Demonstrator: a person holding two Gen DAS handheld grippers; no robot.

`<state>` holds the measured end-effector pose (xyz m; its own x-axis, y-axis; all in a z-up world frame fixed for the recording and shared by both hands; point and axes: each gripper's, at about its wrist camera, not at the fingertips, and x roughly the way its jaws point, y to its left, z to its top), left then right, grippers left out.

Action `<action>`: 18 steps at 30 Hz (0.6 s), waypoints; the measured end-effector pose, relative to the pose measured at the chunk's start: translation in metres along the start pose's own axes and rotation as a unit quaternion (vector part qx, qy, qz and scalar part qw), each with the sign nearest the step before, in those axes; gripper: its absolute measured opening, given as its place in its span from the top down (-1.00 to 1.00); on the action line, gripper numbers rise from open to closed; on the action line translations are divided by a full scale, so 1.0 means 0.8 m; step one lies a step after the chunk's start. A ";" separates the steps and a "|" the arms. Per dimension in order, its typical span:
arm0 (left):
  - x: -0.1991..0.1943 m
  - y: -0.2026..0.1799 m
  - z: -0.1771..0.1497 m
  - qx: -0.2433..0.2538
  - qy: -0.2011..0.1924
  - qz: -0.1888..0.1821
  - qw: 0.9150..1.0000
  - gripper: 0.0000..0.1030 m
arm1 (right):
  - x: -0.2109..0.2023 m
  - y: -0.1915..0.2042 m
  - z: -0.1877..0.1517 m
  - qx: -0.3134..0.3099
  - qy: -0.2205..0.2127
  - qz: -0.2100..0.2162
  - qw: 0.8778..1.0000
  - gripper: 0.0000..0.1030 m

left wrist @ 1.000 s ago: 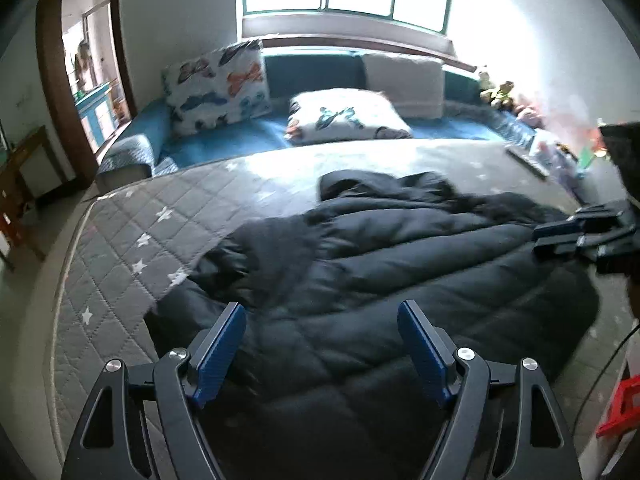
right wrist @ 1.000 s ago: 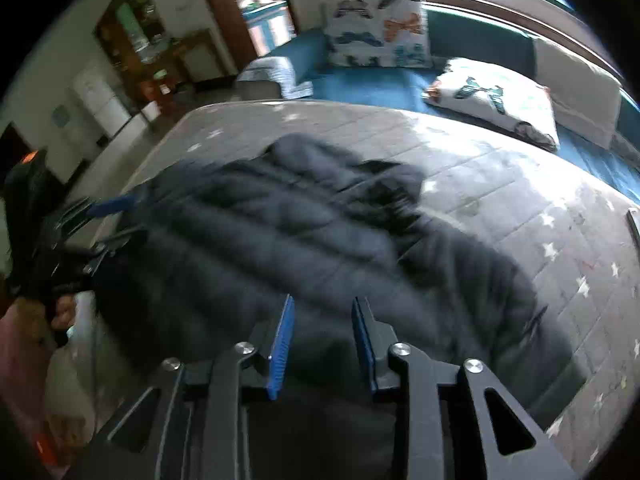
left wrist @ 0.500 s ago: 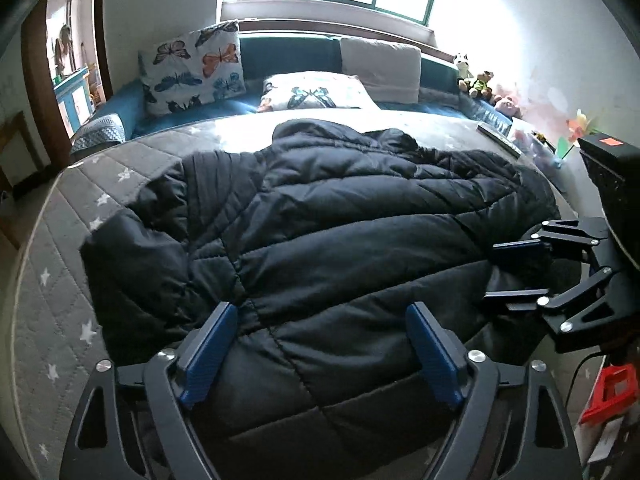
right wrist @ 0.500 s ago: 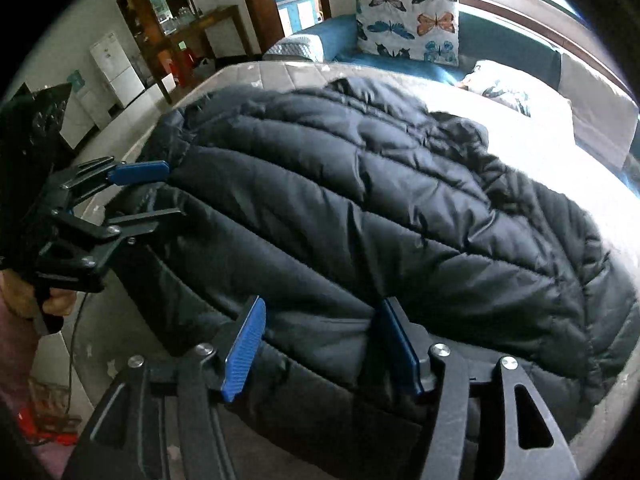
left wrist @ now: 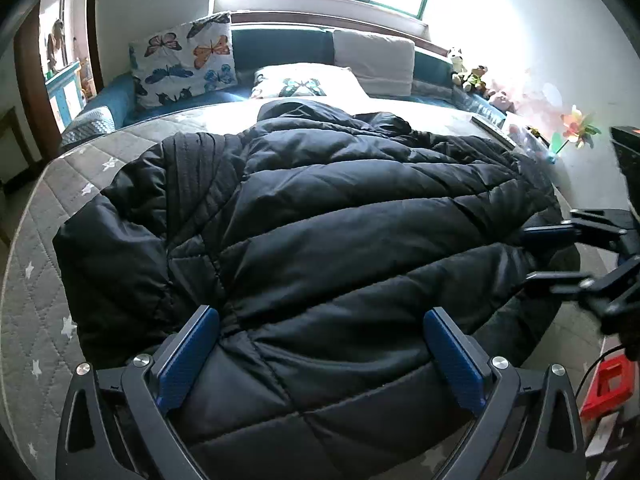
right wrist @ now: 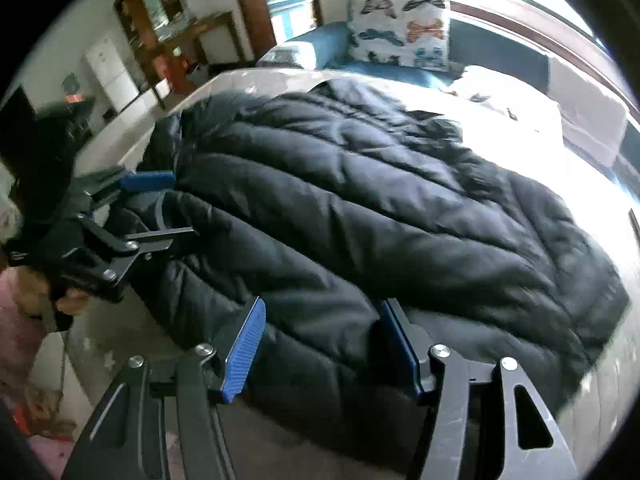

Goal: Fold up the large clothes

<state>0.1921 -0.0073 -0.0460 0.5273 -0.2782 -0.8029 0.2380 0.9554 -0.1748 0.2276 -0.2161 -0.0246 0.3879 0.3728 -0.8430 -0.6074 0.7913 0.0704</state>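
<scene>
**Jacket on mattress**

Left gripper (left wrist: 320,354): jaws just widened, spread fully, hem between them, unpinched. Right gripper (right wrist: 322,346): spread over hem. Jacket (left wrist: 320,220) lay flat on mattress (left wrist: 44,280), hem at near edge, collar toward pillows (left wrist: 184,64).

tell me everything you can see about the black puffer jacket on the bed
The black puffer jacket is large, quilted in puffy horizontal bands with a slight sheen, like nylon. It lies spread flat on the grey star-quilted mattress, hood or collar bunched at the far end towards the pillows, one sleeve angled at the left. Its near hem lies between the open left tongs; the right tongs straddle its edge too.
</scene>
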 end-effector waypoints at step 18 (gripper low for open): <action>-0.033 0.011 0.019 -0.015 -0.007 -0.030 0.999 -1.00 | -0.037 -0.082 -0.049 0.065 0.032 -0.013 0.997 -0.27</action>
<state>0.1924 0.0073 -0.0177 0.5239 -0.3362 -0.7826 0.2444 0.9395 -0.2400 0.2286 -0.2981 -0.0255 0.3543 0.3235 -0.8774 -0.5015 0.8576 0.1137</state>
